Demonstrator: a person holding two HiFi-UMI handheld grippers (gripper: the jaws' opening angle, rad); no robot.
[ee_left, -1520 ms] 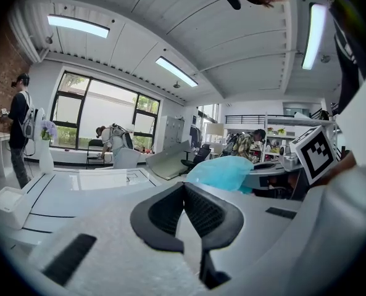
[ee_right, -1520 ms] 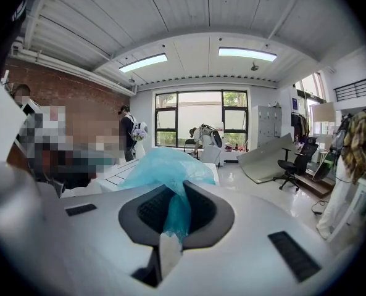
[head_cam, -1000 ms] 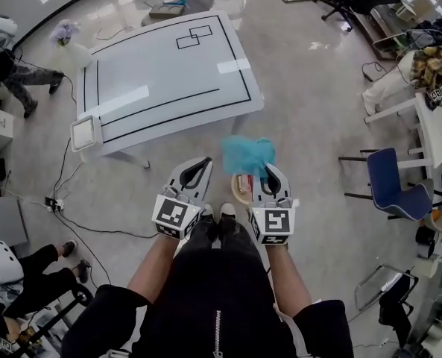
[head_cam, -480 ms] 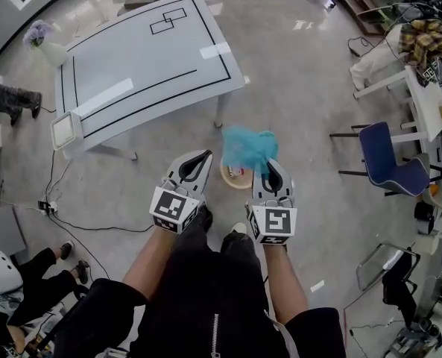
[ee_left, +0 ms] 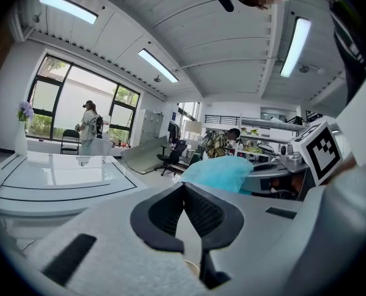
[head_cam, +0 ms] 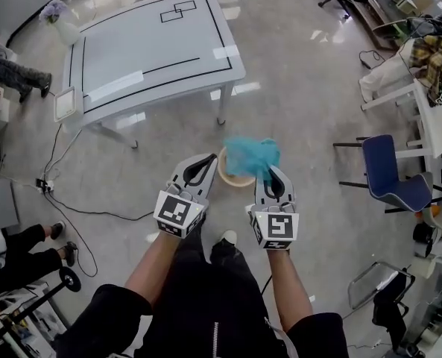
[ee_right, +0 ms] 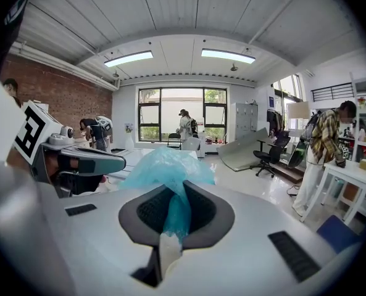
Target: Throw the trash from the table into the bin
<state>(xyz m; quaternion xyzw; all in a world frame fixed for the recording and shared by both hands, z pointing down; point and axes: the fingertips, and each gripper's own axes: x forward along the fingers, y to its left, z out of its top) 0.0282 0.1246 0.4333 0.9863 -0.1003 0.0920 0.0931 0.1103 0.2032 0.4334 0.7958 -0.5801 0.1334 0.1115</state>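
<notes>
A crumpled blue piece of trash is pinched in my right gripper, which is shut on it; in the right gripper view the blue trash bulges out past the jaws of that gripper. The trash hangs over the right rim of a round beige bin standing on the floor. My left gripper is level with the right one, just left of the bin. Its jaws meet at the tips with nothing between them, as the left gripper view shows. From that side the blue trash lies to the right.
The white table with black lines stands beyond the bin, a white box at its near left corner and a vase of flowers beside it. A blue chair is at right. Cables and seated people are at left.
Both grippers have come forward and a little down together with the blue trash. The bin, earlier half hidden between them, now lies just ahead, under the trash.
</notes>
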